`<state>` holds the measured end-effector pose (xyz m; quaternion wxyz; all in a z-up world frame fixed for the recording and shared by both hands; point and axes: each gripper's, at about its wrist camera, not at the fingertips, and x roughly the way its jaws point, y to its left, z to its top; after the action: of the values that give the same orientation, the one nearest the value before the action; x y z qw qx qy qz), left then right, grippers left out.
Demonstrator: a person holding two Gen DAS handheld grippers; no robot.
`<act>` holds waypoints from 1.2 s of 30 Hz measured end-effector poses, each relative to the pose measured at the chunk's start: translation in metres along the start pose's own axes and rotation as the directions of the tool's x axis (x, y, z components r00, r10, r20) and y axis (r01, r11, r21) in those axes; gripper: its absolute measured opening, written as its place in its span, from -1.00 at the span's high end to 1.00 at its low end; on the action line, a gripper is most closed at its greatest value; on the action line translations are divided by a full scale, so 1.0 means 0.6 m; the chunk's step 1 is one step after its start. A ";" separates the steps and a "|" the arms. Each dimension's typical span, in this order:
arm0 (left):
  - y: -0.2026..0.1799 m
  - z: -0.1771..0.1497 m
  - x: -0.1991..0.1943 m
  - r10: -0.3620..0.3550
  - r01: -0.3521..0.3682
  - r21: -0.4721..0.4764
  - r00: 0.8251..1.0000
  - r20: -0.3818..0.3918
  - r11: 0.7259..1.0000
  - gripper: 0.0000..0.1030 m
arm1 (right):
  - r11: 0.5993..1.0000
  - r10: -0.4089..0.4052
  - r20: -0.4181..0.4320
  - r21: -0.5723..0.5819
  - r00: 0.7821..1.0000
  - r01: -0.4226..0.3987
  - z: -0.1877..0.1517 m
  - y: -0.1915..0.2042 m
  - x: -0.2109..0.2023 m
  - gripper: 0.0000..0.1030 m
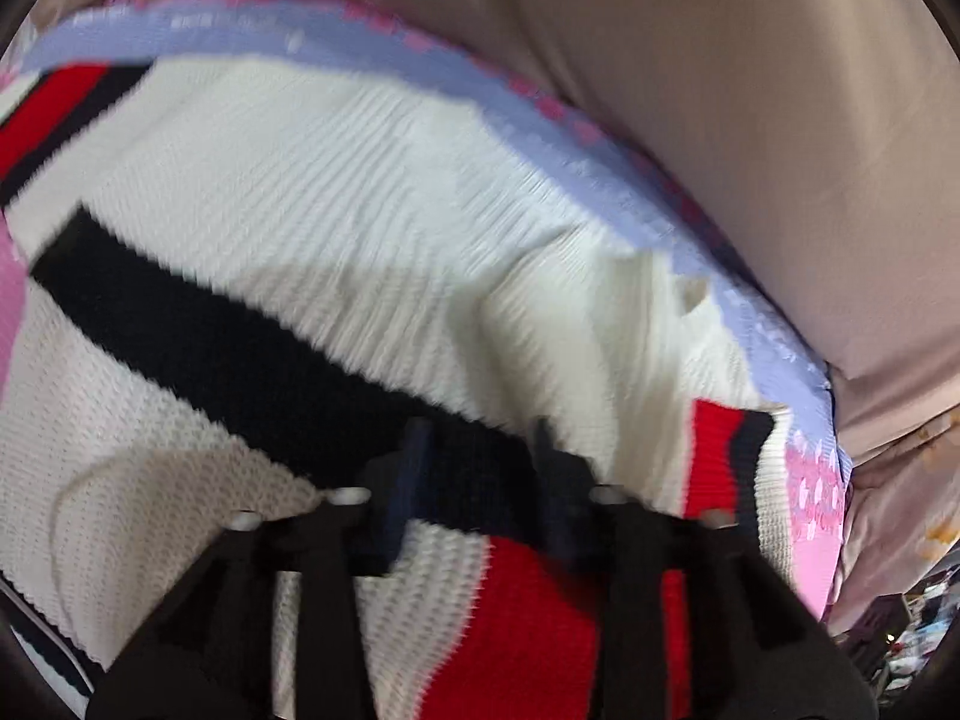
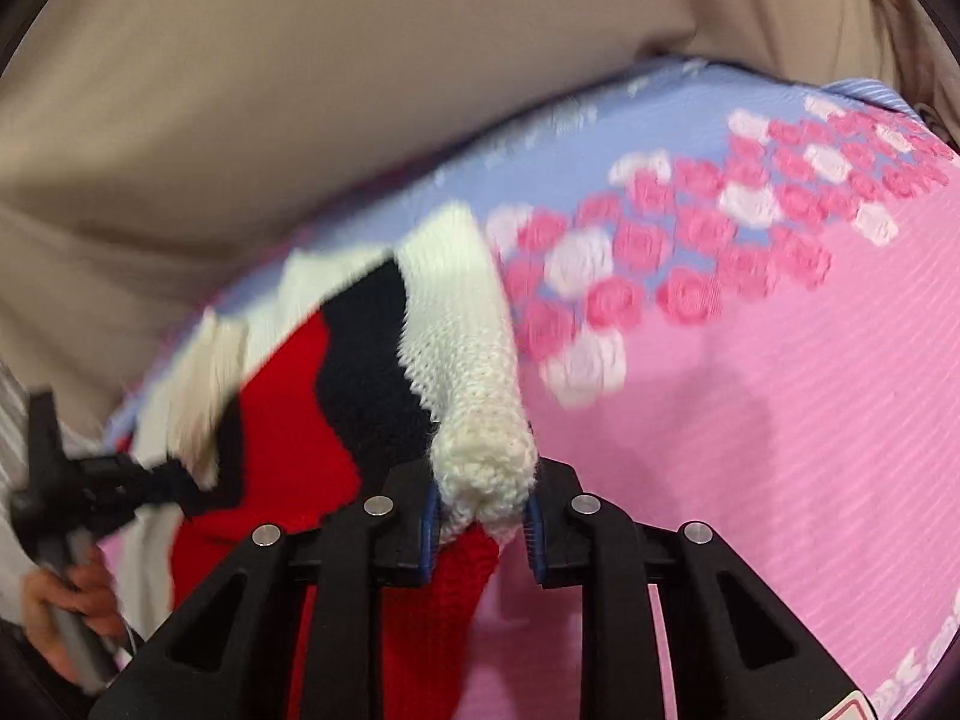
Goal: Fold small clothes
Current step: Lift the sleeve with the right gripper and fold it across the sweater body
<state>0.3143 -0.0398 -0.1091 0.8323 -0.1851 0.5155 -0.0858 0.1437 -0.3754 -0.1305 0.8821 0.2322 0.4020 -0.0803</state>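
Lying on the pink and blue mat (image 2: 750, 396) is a small knit sweater (image 1: 336, 192), white with red and black stripes. The mat rests on a tan sheet (image 1: 750, 120). The right gripper (image 2: 483, 513) pinches a rolled white bit of the sweater and lifts it off the mat. The left gripper (image 1: 480, 480) has its fingers apart, low over the sweater's black stripe, holding nothing. A hand (image 2: 72, 612) holds its handle beside the mat.
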 end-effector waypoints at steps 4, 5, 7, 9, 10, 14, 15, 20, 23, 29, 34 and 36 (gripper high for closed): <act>-0.024 0.018 -0.058 0.038 -0.047 0.089 0.994 0.106 0.995 -0.51 | 0.993 -0.105 0.162 -0.044 0.981 0.113 0.008 0.054 -0.070 0.23; -0.024 0.020 -0.069 0.054 -0.066 0.105 0.991 0.121 0.992 -0.51 | 0.991 -0.105 0.204 -0.055 0.973 0.119 0.012 0.070 -0.093 0.17; -0.017 0.019 -0.085 0.076 -0.092 0.124 0.988 0.131 0.988 -0.52 | 0.992 -0.046 0.247 -0.103 0.968 0.073 0.020 0.106 -0.128 -0.10; 0.001 0.021 -0.097 0.088 -0.103 0.110 0.988 0.129 0.989 -0.52 | 0.982 0.092 0.106 -0.174 0.990 -0.072 0.042 0.161 -0.089 -0.16; 0.014 0.022 -0.102 0.080 -0.093 0.098 0.989 0.125 0.991 -0.52 | 0.972 0.159 0.022 -0.181 0.987 -0.152 0.048 0.186 -0.055 -0.16; 0.064 0.022 -0.115 0.084 -0.093 0.075 0.989 0.120 0.993 -0.52 | 0.941 0.276 -0.172 -0.150 0.946 -0.303 0.027 0.270 0.086 -0.12; 0.080 0.027 -0.123 0.092 -0.102 0.070 0.988 0.126 0.992 -0.52 | 0.939 0.290 -0.193 -0.134 0.937 -0.318 0.021 0.279 0.109 0.13; 0.145 0.055 -0.161 0.106 -0.113 0.030 0.980 0.169 0.993 -0.57 | 0.891 0.389 -0.103 -0.211 0.916 -0.402 0.016 0.375 0.089 0.82; 0.167 0.074 -0.164 0.079 -0.079 -0.007 0.982 0.173 0.997 -0.73 | 0.829 0.379 -0.160 -0.381 0.912 -0.411 -0.012 0.449 0.109 0.60; 0.141 0.096 -0.079 -0.024 0.023 0.011 0.999 0.047 1.000 -0.82 | 0.882 0.350 -0.169 -0.271 0.922 -0.384 -0.043 0.397 0.094 0.45; 0.132 0.089 0.029 0.081 -0.085 -0.039 0.991 -0.109 0.996 -0.70 | 0.979 0.185 -0.021 -0.083 0.983 -0.186 -0.040 0.227 0.006 0.31; 0.140 0.082 0.001 0.069 -0.074 -0.082 0.996 -0.055 0.994 -0.69 | 0.994 0.106 -0.008 0.007 0.994 -0.106 -0.032 0.161 -0.004 0.24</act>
<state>0.3546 0.0476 -0.1229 0.8126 -0.1989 0.5465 -0.0390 0.1608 -0.2814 -0.1062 0.8825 0.2565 0.3927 -0.0337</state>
